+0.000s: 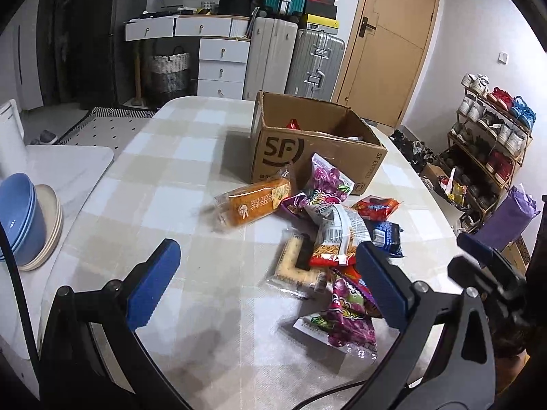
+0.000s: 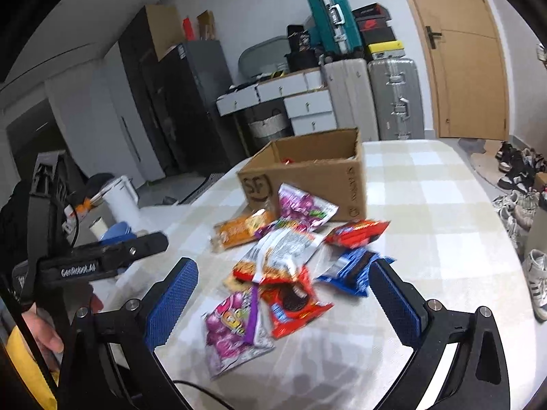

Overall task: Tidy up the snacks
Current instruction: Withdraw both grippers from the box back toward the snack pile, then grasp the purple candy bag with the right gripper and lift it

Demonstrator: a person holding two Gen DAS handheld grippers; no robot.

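On the checked tabletop (image 1: 164,184) we see a brown cardboard box (image 1: 307,157) standing open at the far side, with something red showing inside it. Just in front of the box lies the heap of snacks (image 1: 335,239), the packets overlapping one another. The orange cake packet (image 1: 254,203) lies at the heap's left edge, near the box's front wall. A purple candy bag (image 1: 330,181) leans against the box, and a second purple candy bag (image 1: 348,321) lies at the near end of the heap. Between them lie a red noodle packet (image 1: 336,239) with a white label, a red cookie packet (image 2: 295,302), a blue cookie packet (image 2: 355,270) and a pale cracker packet (image 1: 294,266). Our left gripper (image 1: 266,283) hangs above the tabletop with its blue fingers (image 1: 154,283) spread wide and holding nothing; the heap lies toward its right finger, which covers part of the near purple bag, and the cracker packet sits in the gap. Our right gripper (image 2: 287,307) is also spread wide and empty, its blue fingers (image 2: 172,304) standing either side of the near half of the heap, above it and not touching.
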